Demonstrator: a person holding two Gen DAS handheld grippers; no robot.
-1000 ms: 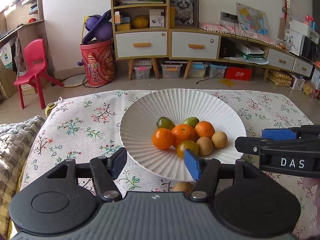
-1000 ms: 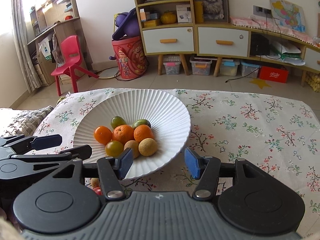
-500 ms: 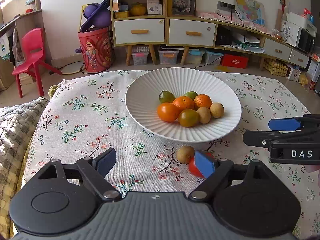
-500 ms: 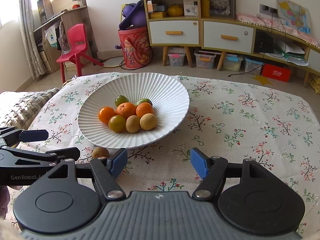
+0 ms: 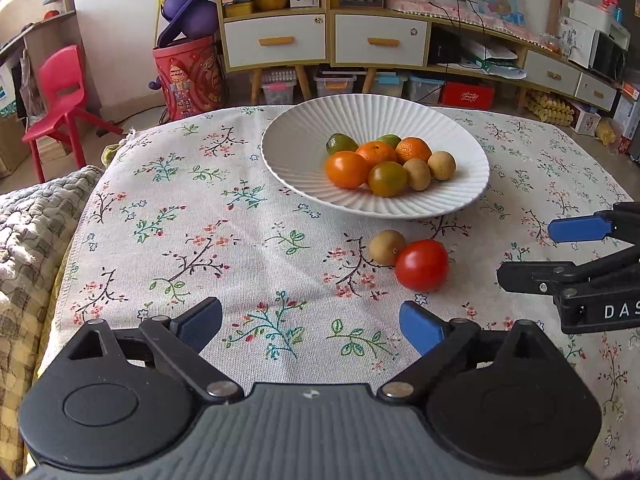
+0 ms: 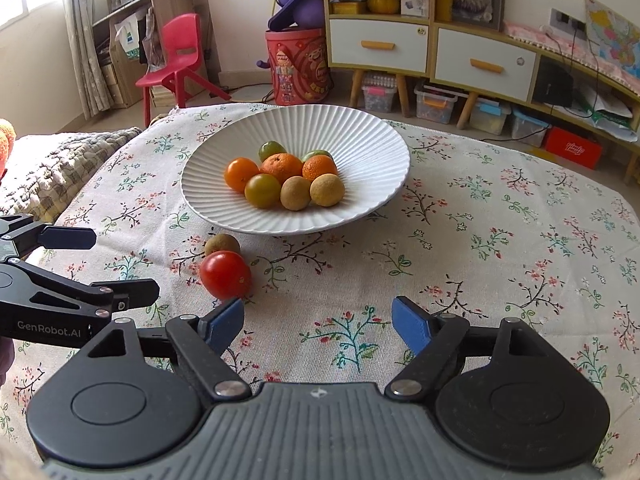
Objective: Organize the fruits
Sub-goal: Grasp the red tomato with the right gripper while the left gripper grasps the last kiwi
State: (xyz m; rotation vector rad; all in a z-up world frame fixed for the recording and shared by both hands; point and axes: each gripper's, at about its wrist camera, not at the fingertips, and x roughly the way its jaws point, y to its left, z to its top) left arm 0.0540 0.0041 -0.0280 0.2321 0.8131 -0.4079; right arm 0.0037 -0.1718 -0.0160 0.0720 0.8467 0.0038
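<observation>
A white ribbed plate [image 5: 296, 160] [image 6: 360, 140] on the floral tablecloth holds several small fruits, orange, green and tan. In front of the plate, a red tomato [image 5: 422, 265] [image 6: 225, 275] and a small brown fruit [image 5: 387, 246] [image 6: 221, 243] lie touching on the cloth. My left gripper [image 5: 310, 326] is open and empty, just short of the tomato and left of it. My right gripper [image 6: 318, 322] is open and empty, with its left fingertip [image 6: 224, 320] close to the tomato. Each gripper shows at the edge of the other's view.
The floral tablecloth [image 5: 200, 240] covers the table. A quilted blanket [image 5: 28, 216] lies at the left edge. Behind the table are a red chair [image 5: 60, 96], a red bin [image 5: 188, 76] and a low drawer cabinet [image 5: 320, 40].
Both grippers have drawn back from the plate and risen. The tomato and the brown fruit, hidden before, have come into view in front of the plate.
</observation>
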